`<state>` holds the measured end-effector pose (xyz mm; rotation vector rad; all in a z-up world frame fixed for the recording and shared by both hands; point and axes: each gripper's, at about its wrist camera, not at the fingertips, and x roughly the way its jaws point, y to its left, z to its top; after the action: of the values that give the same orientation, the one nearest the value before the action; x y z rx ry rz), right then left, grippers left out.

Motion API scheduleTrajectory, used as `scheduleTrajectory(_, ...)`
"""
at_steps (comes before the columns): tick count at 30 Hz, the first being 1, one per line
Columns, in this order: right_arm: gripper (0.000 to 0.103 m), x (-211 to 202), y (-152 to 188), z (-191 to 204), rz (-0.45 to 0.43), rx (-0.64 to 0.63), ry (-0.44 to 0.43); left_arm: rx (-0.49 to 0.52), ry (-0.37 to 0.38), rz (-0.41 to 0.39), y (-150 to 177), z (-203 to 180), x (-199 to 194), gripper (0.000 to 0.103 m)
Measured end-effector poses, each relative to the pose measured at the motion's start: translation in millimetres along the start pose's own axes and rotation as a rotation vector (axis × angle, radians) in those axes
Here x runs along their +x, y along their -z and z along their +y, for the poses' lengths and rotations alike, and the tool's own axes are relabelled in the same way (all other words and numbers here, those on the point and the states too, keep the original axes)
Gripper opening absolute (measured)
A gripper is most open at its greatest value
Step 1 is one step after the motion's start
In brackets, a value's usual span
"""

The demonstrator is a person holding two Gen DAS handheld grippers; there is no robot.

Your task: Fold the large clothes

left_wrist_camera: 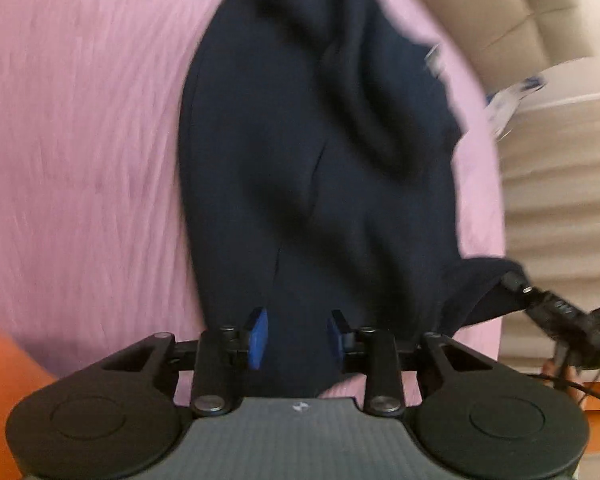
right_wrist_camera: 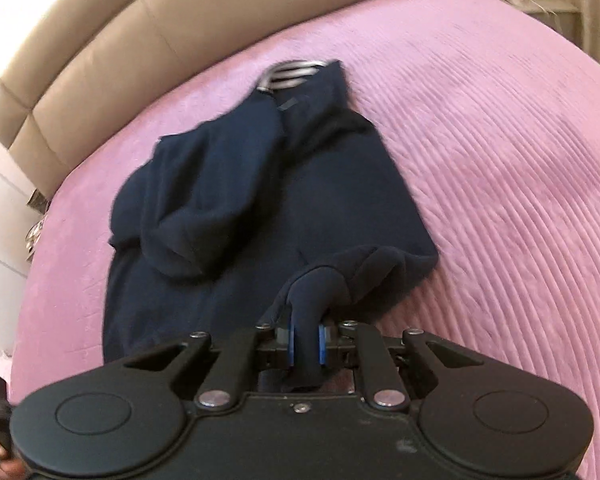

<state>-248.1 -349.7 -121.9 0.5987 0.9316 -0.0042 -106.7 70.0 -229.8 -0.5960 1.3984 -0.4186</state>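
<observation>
I have the navy garment (right_wrist_camera: 260, 208) lying lengthwise on the pink bedspread (right_wrist_camera: 480, 140), and my right gripper (right_wrist_camera: 306, 344) is clamped on a bunched lower corner of it, lifted off the bed. My left gripper (left_wrist_camera: 298, 336) stands partly open over the near hem; cloth shows between the blue pads (left_wrist_camera: 259, 338), but I see no pinch. To fold cleanly I'd secure that hem first, then raise both corners level and carry them toward the collar. Motion blur smears the far end, and I can't make out the striped patch (right_wrist_camera: 292, 74) there.
</observation>
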Motion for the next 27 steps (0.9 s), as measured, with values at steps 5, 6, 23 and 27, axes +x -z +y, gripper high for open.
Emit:
scheduleTrajectory(5,0.014,-8.7,15.0,-24.0,-0.016,0.096,-0.039,0.046,-0.083,0.024,22.5,-3.0,39.4,0.049)
scheduleTrajectory(6,0.014,-9.3,17.1,-25.4,-0.018,0.103,-0.038,0.046,-0.08,0.035,24.3,-3.5,44.2,0.053)
scheduleTrajectory(23,0.014,-9.6,34.4,-33.1,-0.044,0.138,0.004,0.14,-0.099,-0.03,46.6,-31.9,34.8,0.001)
scheduleTrajectory(27,0.014,-6.6,36.1,-35.7,-0.04,0.148,-0.016,0.063,-0.104,-0.009,44.2,-16.7,27.8,0.035)
